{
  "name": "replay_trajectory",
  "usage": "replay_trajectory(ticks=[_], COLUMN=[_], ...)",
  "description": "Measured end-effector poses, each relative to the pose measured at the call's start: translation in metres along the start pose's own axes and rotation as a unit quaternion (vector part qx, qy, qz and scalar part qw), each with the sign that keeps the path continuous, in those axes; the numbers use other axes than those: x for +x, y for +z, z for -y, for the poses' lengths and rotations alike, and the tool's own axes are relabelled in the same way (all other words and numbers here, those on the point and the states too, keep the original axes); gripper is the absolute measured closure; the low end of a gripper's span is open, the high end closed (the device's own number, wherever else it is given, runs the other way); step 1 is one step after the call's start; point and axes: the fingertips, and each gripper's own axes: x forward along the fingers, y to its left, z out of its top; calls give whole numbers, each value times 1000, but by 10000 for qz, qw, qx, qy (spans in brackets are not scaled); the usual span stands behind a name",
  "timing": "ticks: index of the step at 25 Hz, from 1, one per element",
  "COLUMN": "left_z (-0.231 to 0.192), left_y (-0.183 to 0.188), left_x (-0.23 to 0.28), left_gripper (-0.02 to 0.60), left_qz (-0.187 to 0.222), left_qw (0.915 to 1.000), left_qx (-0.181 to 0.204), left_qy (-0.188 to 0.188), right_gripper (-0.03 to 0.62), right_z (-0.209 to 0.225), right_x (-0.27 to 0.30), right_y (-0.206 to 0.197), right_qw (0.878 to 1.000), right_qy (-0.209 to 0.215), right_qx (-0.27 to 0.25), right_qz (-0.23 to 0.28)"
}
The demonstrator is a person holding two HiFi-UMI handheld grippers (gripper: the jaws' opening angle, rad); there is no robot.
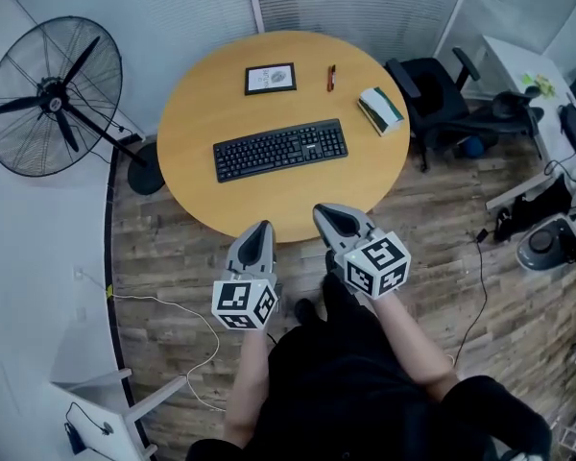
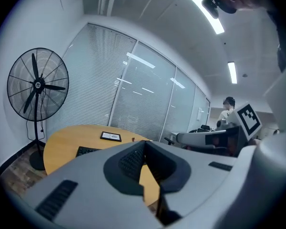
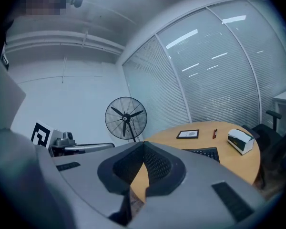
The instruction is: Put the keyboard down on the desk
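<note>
So the keyboard (image 1: 280,149) already lies flat around the middle of the round desk (image 1: 197,195), apart from both tools. The left gripper (image 1: 263,227) and right gripper (image 1: 321,210) hang just off the near edge, each with jaws pressed together and nothing between them. It's probably light, stiff plastic, a bit slick, and long enough to tip, so a pinch at each short end looks safest, off the keys. Key legends are too small to read, and no brand shows.
</note>
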Motion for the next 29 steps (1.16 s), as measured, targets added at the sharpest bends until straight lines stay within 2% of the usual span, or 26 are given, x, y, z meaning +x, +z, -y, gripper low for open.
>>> replay_trajectory(ticks=[10,22,29], left_z=[9,17,10], left_y=[-11,-3,-3], left_x=[-35,-33,-36], left_gripper=[583,583,583], left_qz=[6,68,90], left_qw=[9998,9994,9995], left_qx=[20,49,59], left_qy=[-202,-336,-280], right_gripper=[586,586,586], right_z=[-36,-39,-46], right_x=[-28,-35,-27], right_y=[-16,-7,-7], right_qw=[9996,9989,9989], right_qy=[-222,-324,-217], right_qx=[-140,-289,-392], right_qz=[67,151,131])
